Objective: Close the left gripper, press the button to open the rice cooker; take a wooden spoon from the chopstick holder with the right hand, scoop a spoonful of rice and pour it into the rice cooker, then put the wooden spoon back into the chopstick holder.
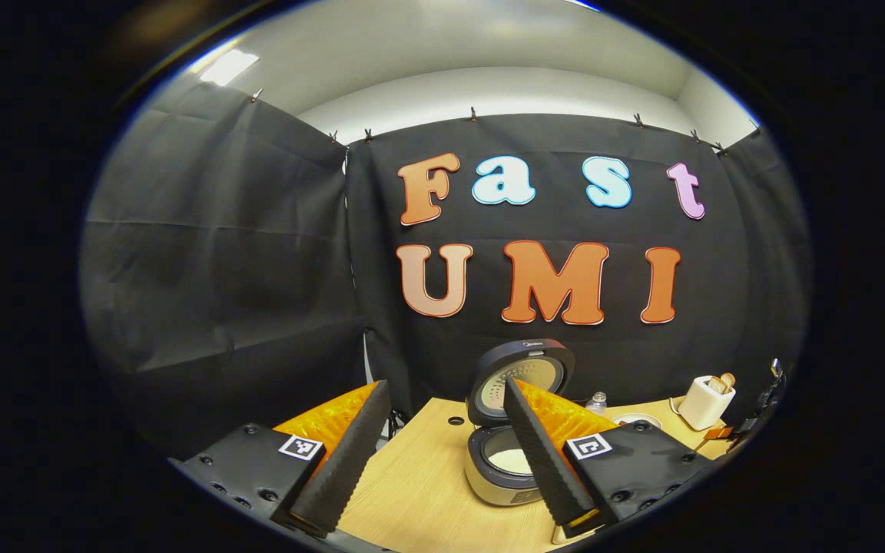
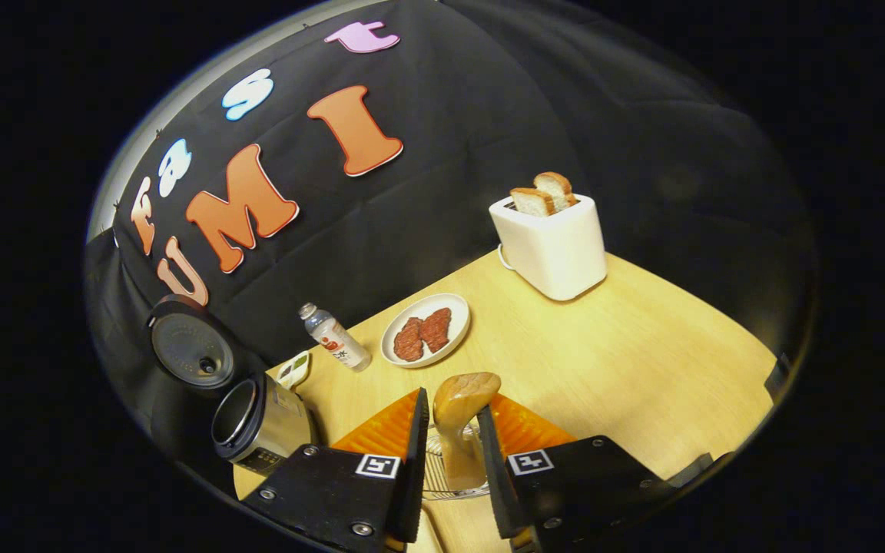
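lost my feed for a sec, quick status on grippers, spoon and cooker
Left gripper open, holding nothing. Right gripper shut on wooden spoon, above the wire chopstick holder. Rice cooker lid up. Nothing in the way.

The left gripper view faced the wall, level, the open cooker [image 1: 518, 418] near. The right gripper view tilted, looked down across the table [image 2: 642, 361]. Both showed cooker, toaster [image 2: 551, 244].
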{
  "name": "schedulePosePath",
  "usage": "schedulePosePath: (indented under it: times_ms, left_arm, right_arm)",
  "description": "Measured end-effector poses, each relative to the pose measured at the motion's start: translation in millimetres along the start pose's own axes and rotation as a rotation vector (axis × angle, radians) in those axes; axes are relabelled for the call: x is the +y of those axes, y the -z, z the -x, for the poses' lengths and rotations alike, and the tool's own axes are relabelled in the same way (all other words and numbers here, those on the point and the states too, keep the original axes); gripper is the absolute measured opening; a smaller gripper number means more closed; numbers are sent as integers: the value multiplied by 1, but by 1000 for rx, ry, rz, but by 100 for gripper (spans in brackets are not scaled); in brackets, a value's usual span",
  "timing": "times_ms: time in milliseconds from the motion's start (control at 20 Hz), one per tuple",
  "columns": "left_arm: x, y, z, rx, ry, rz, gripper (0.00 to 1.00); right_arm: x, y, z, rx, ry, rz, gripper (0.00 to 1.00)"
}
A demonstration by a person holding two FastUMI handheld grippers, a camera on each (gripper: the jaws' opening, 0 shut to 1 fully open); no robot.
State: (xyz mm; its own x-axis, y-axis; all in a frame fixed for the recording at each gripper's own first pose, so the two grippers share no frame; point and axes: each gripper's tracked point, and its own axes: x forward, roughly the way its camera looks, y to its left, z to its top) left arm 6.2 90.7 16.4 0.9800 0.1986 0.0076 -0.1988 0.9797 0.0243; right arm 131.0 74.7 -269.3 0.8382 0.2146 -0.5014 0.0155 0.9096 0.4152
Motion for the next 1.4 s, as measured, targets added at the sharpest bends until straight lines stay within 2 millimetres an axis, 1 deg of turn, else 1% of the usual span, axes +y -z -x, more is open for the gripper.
schedulePosePath:
  times_ms: [50,150,200,250,300,350,400,500,600,650,700,800,900,1000,1050,1100,1150,1200,1250,1300,1350,1400]
  left_arm:
    - [-4,0,-3,-1,14,6,99]
    - [-13,1,-8,-3,45,20,100]
    - [-15,0,-12,-2,52,22,100]
    - [-17,0,-17,-2,54,20,100]
    - [-18,-1,-20,-3,55,15,98]
    - [-22,-1,-24,-4,64,10,99]
    - [-27,-3,-28,-8,75,10,100]
    - [-36,-6,-35,-8,108,27,100]
    - [-39,-11,-47,-9,116,46,100]
    - [-40,-15,-55,-4,118,47,100]
    - [-41,-20,-67,-1,119,48,100]
    - [-47,-34,-92,1,138,60,100]
    - [-56,-49,-125,7,159,59,99]
    - [-64,-61,-158,9,168,56,98]
    - [-68,-68,-174,9,172,52,99]
    - [-74,-72,-190,9,177,46,98]
    - [-81,-73,-206,12,183,39,100]
    - [-89,-72,-222,21,189,30,99]
    - [-95,-68,-238,36,190,23,98]
    - [-105,-62,-254,59,198,14,97]
    - [-114,-55,-269,83,213,3,99]
    - [-123,-51,-284,101,223,-6,100]
  right_arm:
    - [-5,-4,5,-1,19,9,39]
    - [-16,-16,17,-22,54,43,52]
    - [-17,-25,24,-36,62,63,60]
    - [-17,-34,32,-52,70,86,63]
    - [-16,-44,37,-71,78,115,74]
    - [-14,-56,45,-96,92,151,78]
    - [-13,-68,53,-123,110,191,88]
    - [-2,-91,67,-169,125,259,95]
    - [15,-114,86,-213,123,304,95]
    - [27,-124,94,-240,119,322,95]
    - [38,-134,102,-260,115,336,95]
    - [61,-147,117,-281,93,357,95]
    - [83,-159,131,-318,76,372,95]
    - [105,-162,144,-344,50,387,95]
    - [114,-163,149,-353,39,392,95]
    - [122,-164,153,-361,34,396,94]
    - [129,-166,158,-371,30,401,95]
    - [133,-168,163,-380,30,402,100]
    - [135,-168,166,-388,30,400,100]
    - [140,-158,168,-392,30,399,95]
    - [141,-157,170,-391,34,398,100]
    - [140,-155,171,-389,39,398,95]
